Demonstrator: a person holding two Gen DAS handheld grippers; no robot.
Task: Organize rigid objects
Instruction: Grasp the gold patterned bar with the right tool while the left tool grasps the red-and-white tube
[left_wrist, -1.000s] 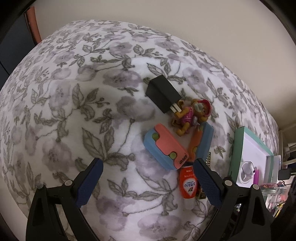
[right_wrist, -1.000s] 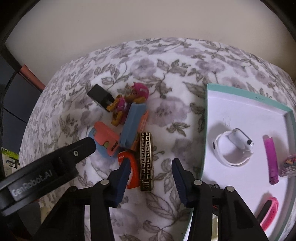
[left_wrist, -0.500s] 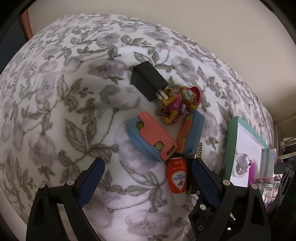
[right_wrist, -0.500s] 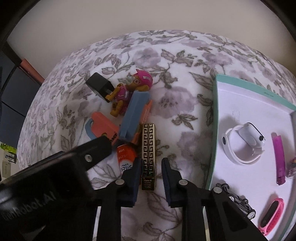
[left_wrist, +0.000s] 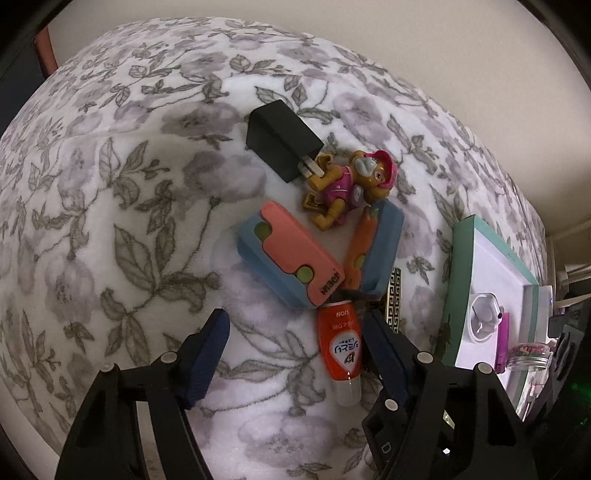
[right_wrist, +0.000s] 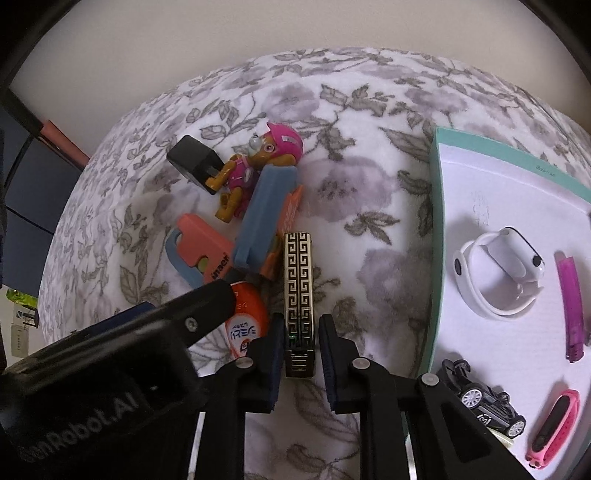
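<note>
A pile of small objects lies on the floral blanket: a gold-and-black patterned lighter (right_wrist: 298, 291), an orange tube (left_wrist: 341, 347), two blue-and-coral cases (left_wrist: 291, 258) (right_wrist: 266, 218), a toy pup (left_wrist: 347, 184) and a black charger (left_wrist: 280, 142). My right gripper (right_wrist: 299, 350) has its jaws closed in on both sides of the lighter's near end, which still rests on the blanket. My left gripper (left_wrist: 295, 347) is open, hovering just before the orange tube, which lies by its right finger.
A teal-rimmed white tray (right_wrist: 436, 206) at the right holds a white smartwatch (right_wrist: 498, 273), a purple clip (right_wrist: 572, 306), a black toy car (right_wrist: 484, 402) and a pink band (right_wrist: 554, 428). A wall runs behind the blanket.
My right gripper moved forward and narrowed its jaws around the lighter. My left gripper moved closer to the pile and stayed open.
</note>
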